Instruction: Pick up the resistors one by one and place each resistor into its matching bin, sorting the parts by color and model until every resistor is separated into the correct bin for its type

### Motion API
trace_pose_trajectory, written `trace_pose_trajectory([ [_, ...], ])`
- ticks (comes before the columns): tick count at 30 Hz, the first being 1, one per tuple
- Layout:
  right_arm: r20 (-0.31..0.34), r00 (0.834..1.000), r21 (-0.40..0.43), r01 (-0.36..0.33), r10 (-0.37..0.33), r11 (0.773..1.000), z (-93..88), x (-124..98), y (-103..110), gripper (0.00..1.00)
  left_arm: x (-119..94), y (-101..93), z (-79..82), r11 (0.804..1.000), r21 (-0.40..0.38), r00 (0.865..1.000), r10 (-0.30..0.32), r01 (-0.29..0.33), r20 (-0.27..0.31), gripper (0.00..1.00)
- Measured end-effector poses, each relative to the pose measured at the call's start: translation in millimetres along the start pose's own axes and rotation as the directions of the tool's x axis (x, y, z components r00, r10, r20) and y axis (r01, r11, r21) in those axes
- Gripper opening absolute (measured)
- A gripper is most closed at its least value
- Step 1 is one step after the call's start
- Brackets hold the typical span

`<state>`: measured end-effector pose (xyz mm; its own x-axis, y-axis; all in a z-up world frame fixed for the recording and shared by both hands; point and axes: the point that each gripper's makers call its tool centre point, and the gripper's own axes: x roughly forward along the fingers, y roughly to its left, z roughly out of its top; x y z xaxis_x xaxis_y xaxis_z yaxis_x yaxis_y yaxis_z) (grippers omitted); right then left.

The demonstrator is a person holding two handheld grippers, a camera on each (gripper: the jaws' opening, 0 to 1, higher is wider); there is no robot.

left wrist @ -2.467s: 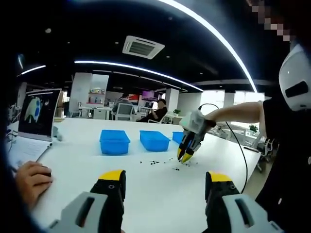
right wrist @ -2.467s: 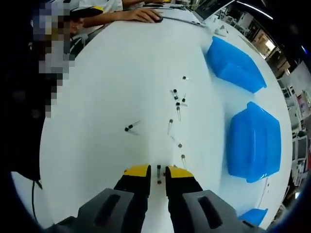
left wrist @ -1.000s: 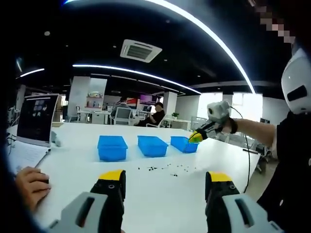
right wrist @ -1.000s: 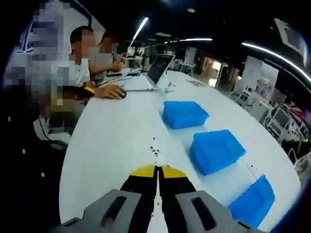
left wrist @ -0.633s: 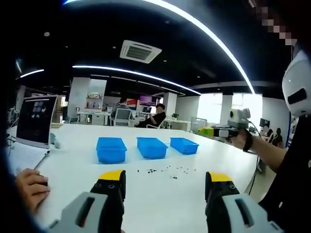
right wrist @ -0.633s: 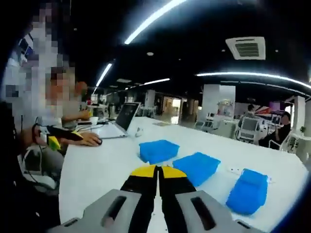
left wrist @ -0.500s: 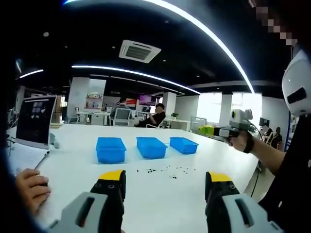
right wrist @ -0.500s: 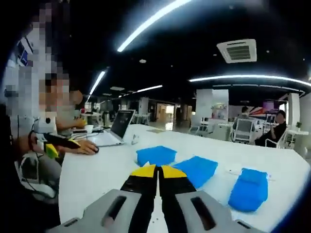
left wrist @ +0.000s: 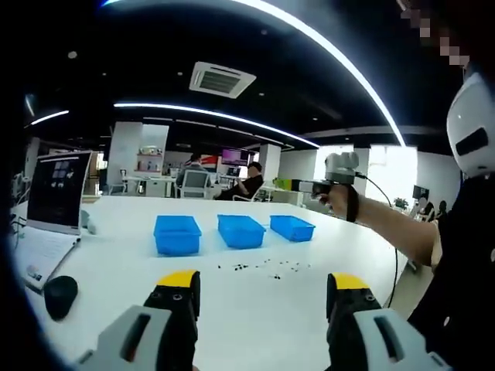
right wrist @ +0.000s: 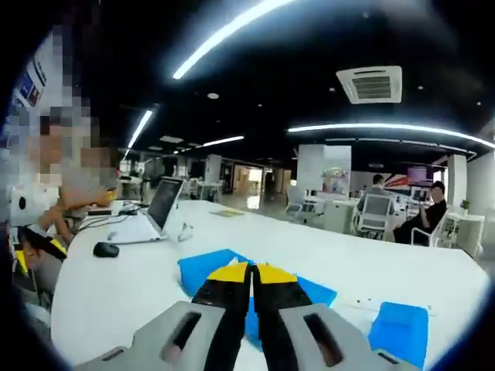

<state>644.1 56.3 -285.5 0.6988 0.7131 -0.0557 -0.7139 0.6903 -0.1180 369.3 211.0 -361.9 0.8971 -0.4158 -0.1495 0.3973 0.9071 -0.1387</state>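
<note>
Right gripper [right wrist: 251,272]: jaws pressed together above the blue bins [right wrist: 209,267] — a held resistor cannot be confirmed. Left gripper [left wrist: 263,282]: spread, idle. Resistors [left wrist: 259,267] lie scattered on the white table [left wrist: 116,255] — light, small, slippery; grip across the body.

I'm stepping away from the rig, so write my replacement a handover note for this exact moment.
Left claw: open, low over the white table.
Right claw: jaws shut, raised above the three blue bins; whether a resistor is pinched cannot be told.
Bins stand in a row; bin contents can't be seen.
Loose resistors lie scattered on the table in front of the bins.
Left: finish this drop if one is held, then sort the rest one by one.
</note>
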Motion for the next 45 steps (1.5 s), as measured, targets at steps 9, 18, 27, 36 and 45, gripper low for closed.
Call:
trace_pose_trajectory([
  [9,-0.072,0.994,0.059,0.083,-0.079,0.995,-20.1,64,-40,0.05,-9,7.0,0.2,1.000,-0.011,1.000,0.024,-0.024,0.012,0.67],
  [18,-0.136,0.984,0.030,0.119,-0.114,0.992,-40.7,73,-47,0.07,-12,9.7,0.7,0.999,-0.014,0.999,0.033,-0.033,0.020,0.67],
  [27,-0.098,0.988,0.030,0.124,-0.120,0.992,-28.7,61,-47,0.34,-10,7.2,0.3,1.000,-0.012,0.999,0.028,-0.028,0.020,0.67],
  [36,-0.051,0.997,0.005,0.059,-0.059,0.998,-12.7,3,-26,0.34,-3,4.5,2.8,1.000,-0.004,1.000,0.014,-0.014,0.020,0.67],
  [45,-0.004,0.999,-0.044,0.036,-0.036,0.998,-12.4,-93,-8,0.34,11,-5.8,0.6,1.000,-0.001,1.000,-0.028,0.029,0.010,0.67],
])
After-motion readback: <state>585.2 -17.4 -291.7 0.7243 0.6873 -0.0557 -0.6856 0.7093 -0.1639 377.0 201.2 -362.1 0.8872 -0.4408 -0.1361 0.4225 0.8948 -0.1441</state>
